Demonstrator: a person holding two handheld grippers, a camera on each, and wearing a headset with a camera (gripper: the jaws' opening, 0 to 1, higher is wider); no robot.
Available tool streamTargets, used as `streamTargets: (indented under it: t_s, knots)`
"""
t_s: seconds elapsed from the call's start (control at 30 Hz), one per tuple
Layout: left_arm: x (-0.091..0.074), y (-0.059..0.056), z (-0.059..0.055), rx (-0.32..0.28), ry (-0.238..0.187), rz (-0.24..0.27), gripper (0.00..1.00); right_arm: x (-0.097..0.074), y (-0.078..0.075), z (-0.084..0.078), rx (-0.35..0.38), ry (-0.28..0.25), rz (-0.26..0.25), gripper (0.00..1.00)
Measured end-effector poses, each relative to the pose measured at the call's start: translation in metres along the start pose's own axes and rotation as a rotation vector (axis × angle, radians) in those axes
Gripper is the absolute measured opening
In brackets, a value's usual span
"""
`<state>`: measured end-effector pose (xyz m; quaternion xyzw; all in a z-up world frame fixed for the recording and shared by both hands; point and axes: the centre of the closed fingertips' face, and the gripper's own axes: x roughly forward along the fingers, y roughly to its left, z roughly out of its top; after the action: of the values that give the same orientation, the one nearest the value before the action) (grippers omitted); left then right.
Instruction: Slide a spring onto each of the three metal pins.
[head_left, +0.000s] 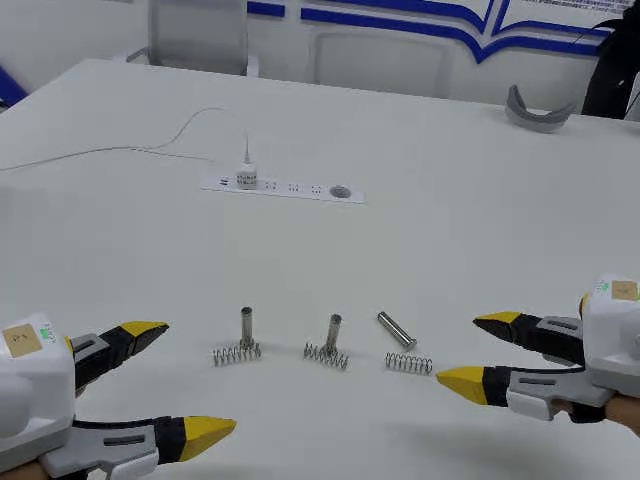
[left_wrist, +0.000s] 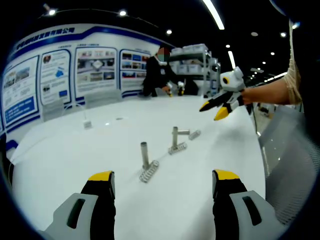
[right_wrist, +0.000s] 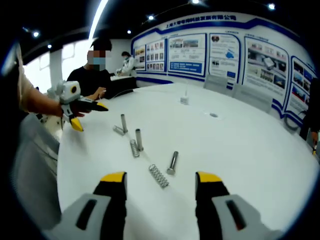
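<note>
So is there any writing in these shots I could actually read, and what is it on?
Nothing reads with certainty.
Left tan sticker on the left gripper: faint marks, too small.
Right tan sticker on the right gripper: too small.
Chinese wall heading: too blurred.
Wall posters: print too small.

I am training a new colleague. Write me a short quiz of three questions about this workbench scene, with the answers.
1. How many of the three pins stand upright?
2. True or false: all three springs lie on the table, none on a pin.
3. The left gripper and the right gripper are: A) both open; B) both shut on springs; C) one open, one shut.
Key: 1. two; 2. true; 3. A.
</note>
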<state>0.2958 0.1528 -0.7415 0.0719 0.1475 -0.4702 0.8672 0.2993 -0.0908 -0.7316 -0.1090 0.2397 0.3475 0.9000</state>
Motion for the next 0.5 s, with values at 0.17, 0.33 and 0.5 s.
streamTargets:
  t_s: [0.17, 0.33, 0.5]
  knots:
    - [0.000, -0.001, 0.000, 0.002, 0.000, -0.002, 0.81, 0.002, -0.003, 0.002, -0.003, 0.006, -0.006, 0.55]
    - [0.001, -0.002, 0.000, 0.002, 0.000, -0.003, 0.81, 0.007, -0.007, 0.006, -0.003, 0.009, -0.014, 0.54]
    - [0.002, -0.004, 0.001, 0.003, 0.001, -0.006, 0.81, 0.014, -0.010, 0.011, -0.004, 0.017, -0.020, 0.51]
